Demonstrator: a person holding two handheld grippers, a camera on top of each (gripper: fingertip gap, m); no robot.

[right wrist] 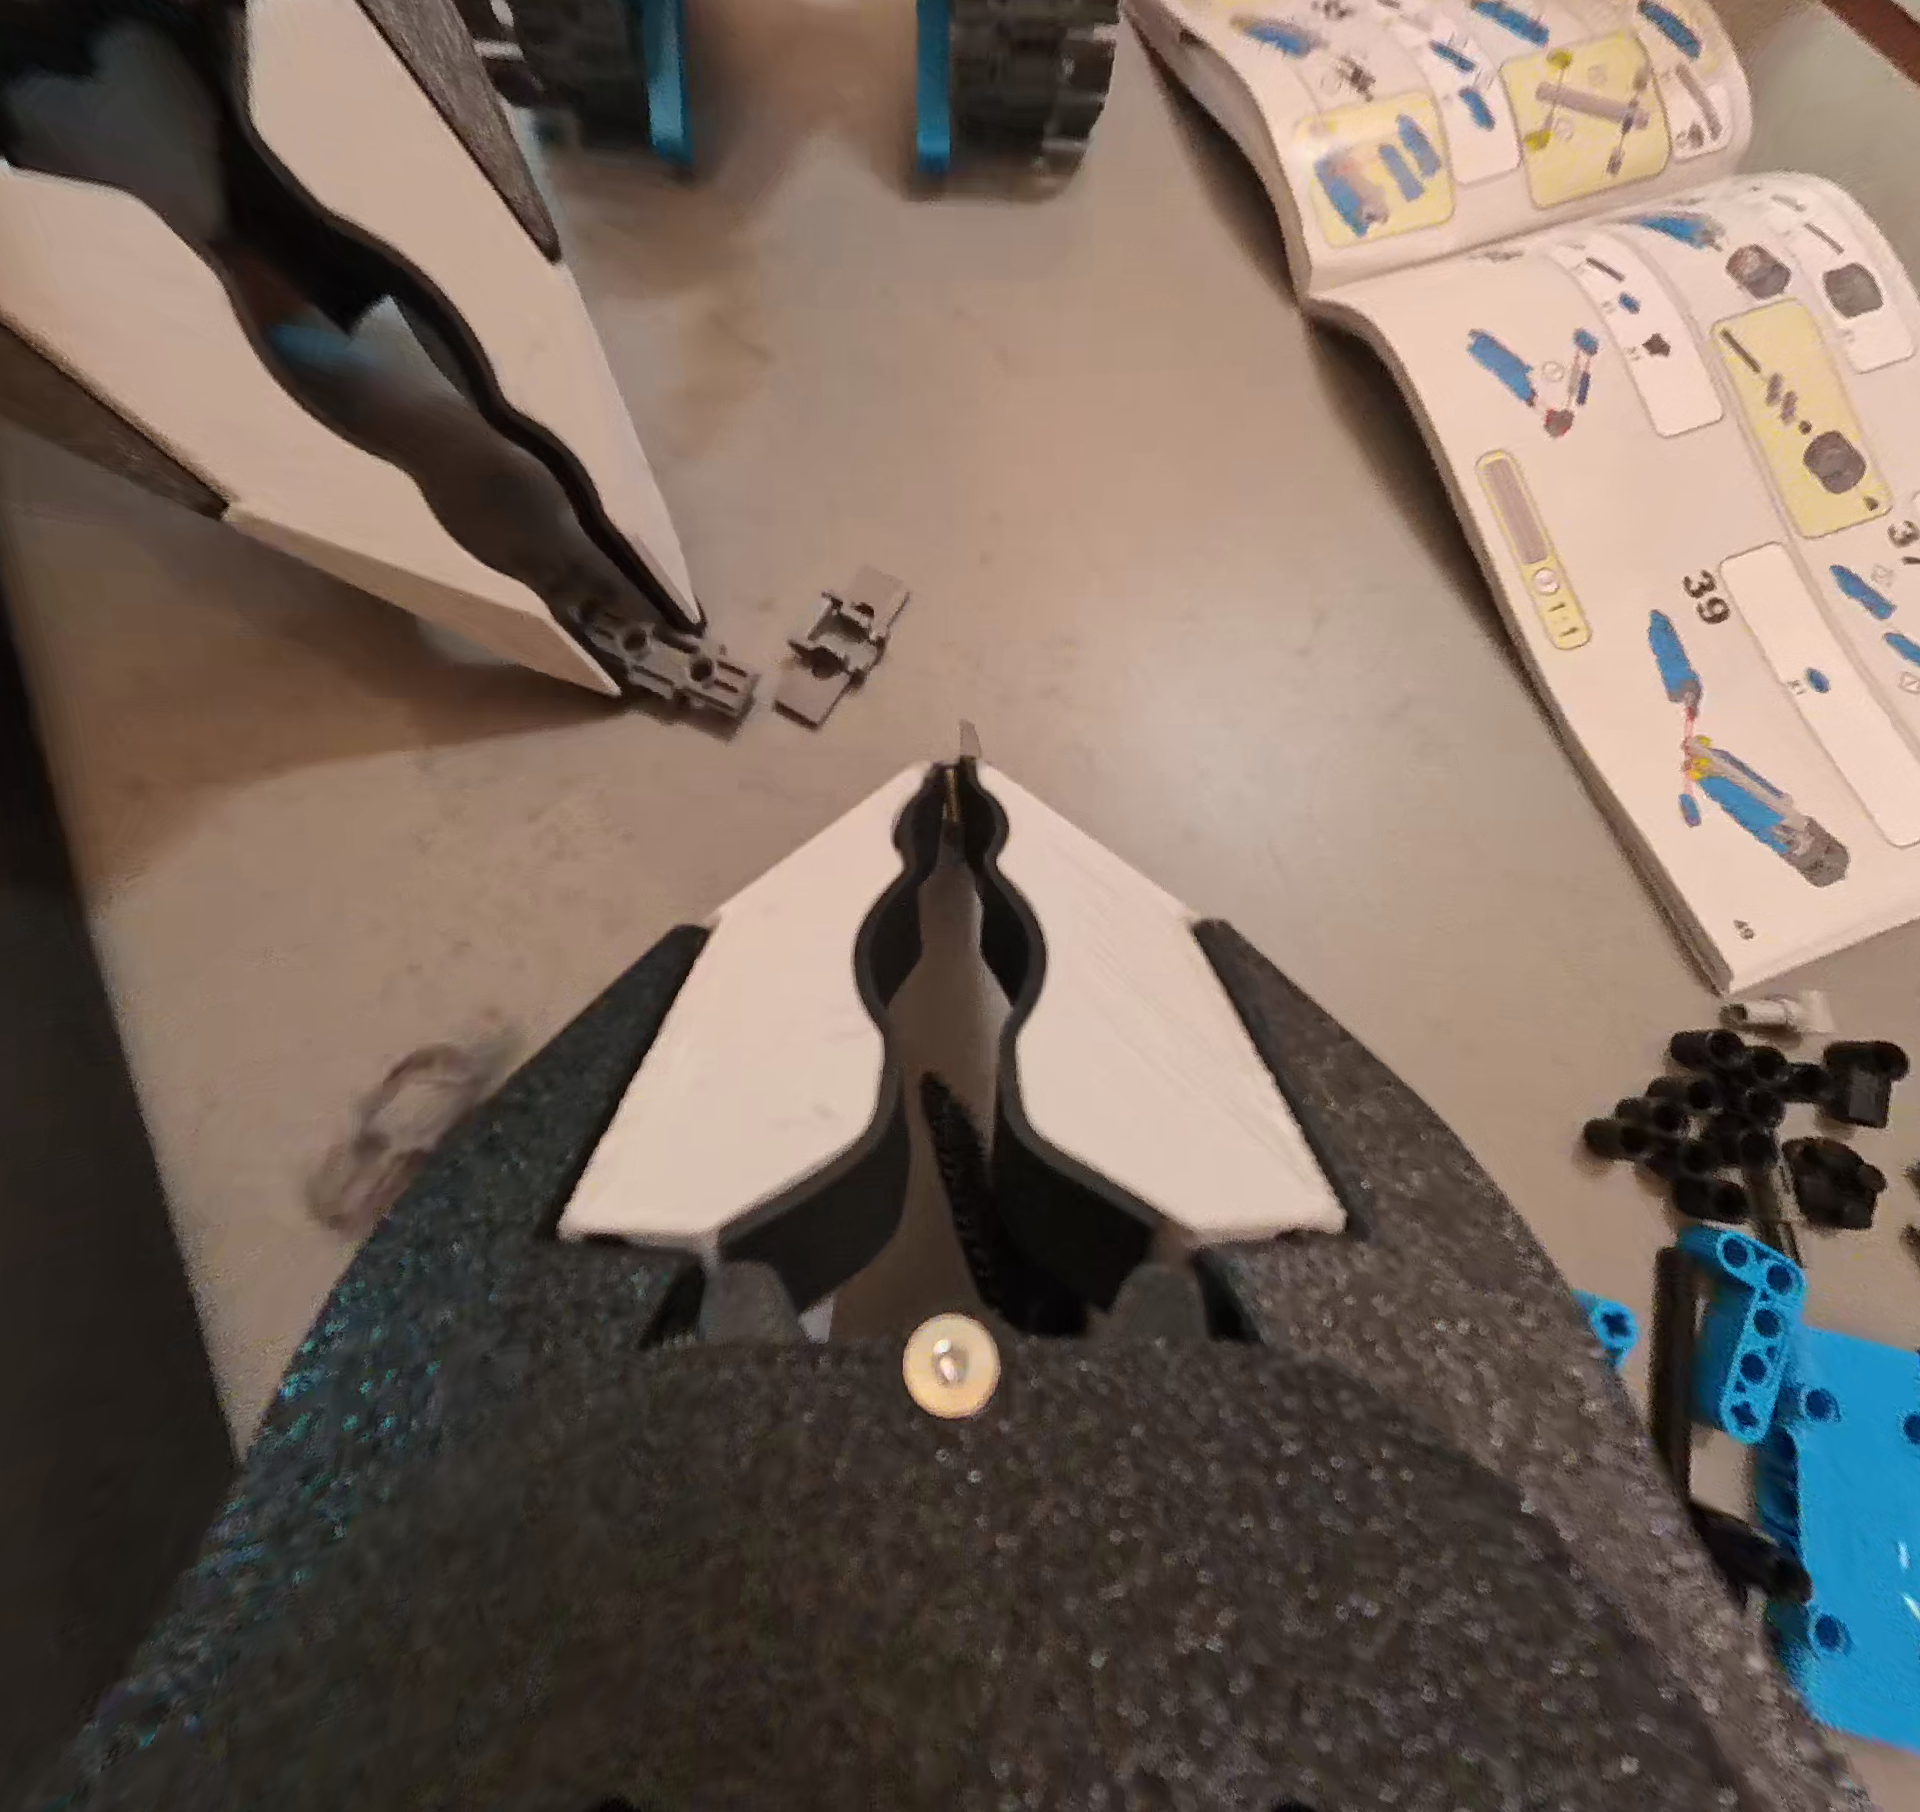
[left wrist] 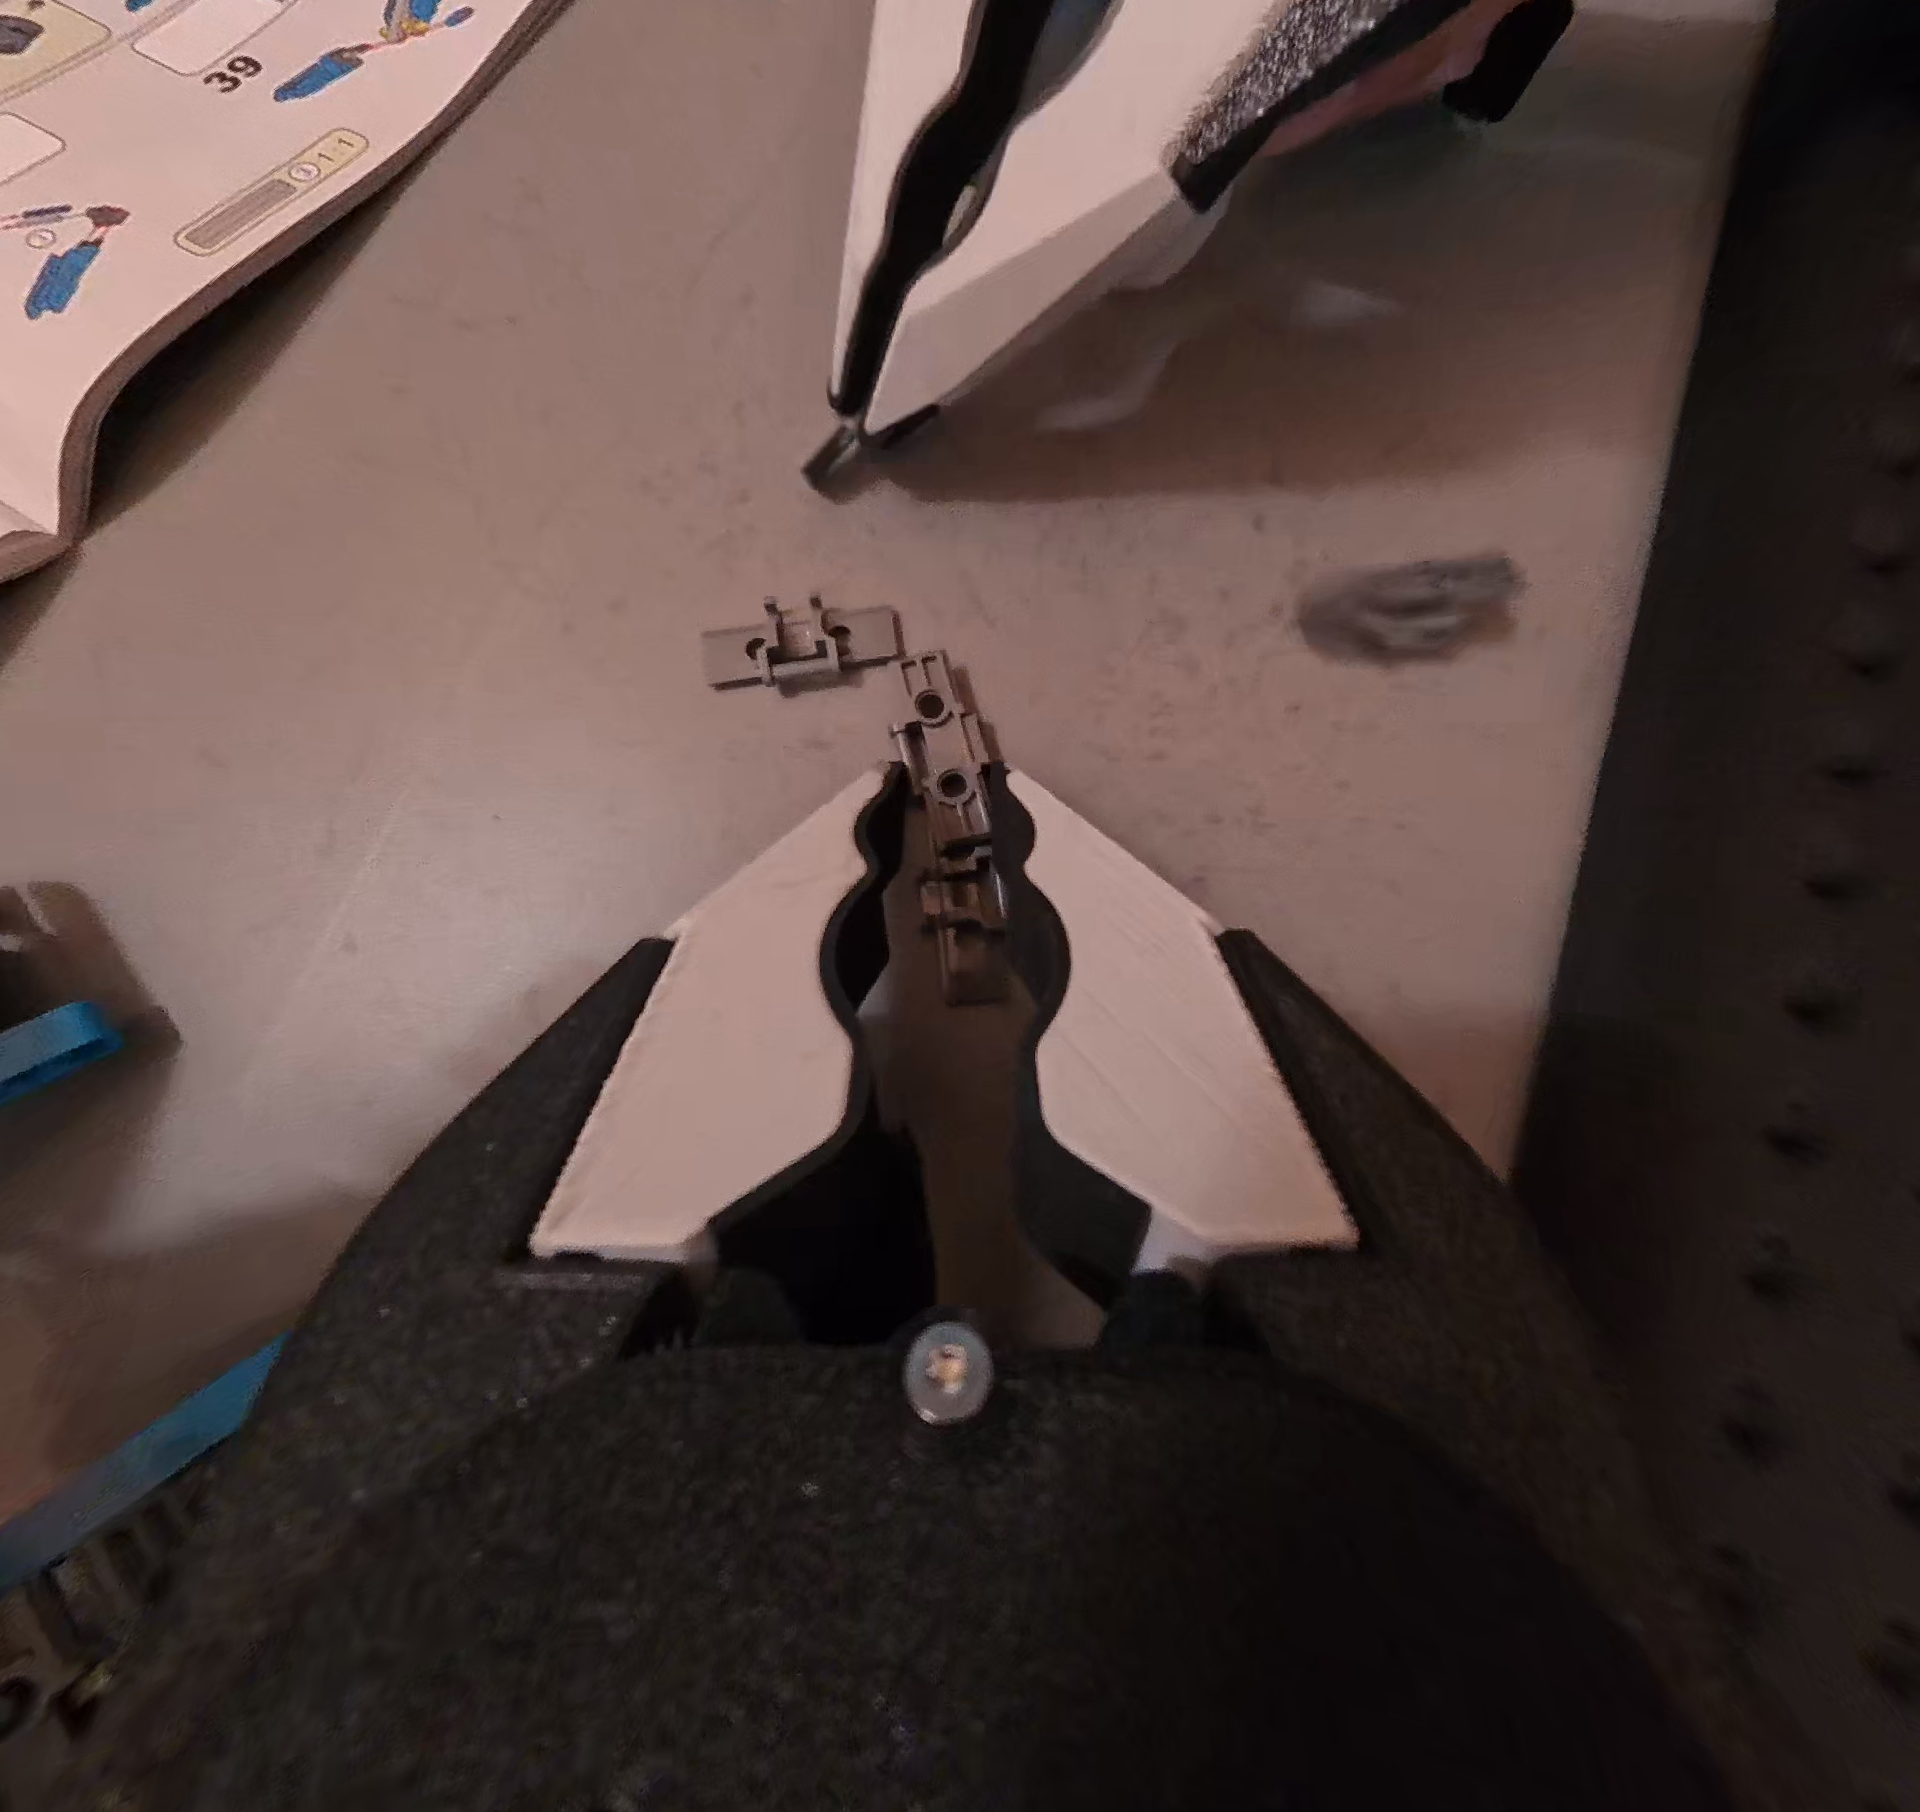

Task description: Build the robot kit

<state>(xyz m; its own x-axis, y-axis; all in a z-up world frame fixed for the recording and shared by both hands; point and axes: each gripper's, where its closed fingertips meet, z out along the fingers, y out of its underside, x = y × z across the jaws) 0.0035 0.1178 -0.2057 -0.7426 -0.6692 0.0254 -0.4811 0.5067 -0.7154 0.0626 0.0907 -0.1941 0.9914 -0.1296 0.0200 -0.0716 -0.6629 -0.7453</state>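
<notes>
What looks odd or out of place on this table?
A dark smudge stains the table near the right gripper. The booklet lies open with curled pages. Otherwise nothing stands out.

The left tongs [left wrist: 940, 775] grip a strip of grey track links [left wrist: 951, 806], its free end on the counter [left wrist: 468, 723]. A single grey track link [left wrist: 800, 645] lies flat just beside it. The right tongs [right wrist: 958, 770] pinch a small thin piece [right wrist: 966, 739].
</notes>
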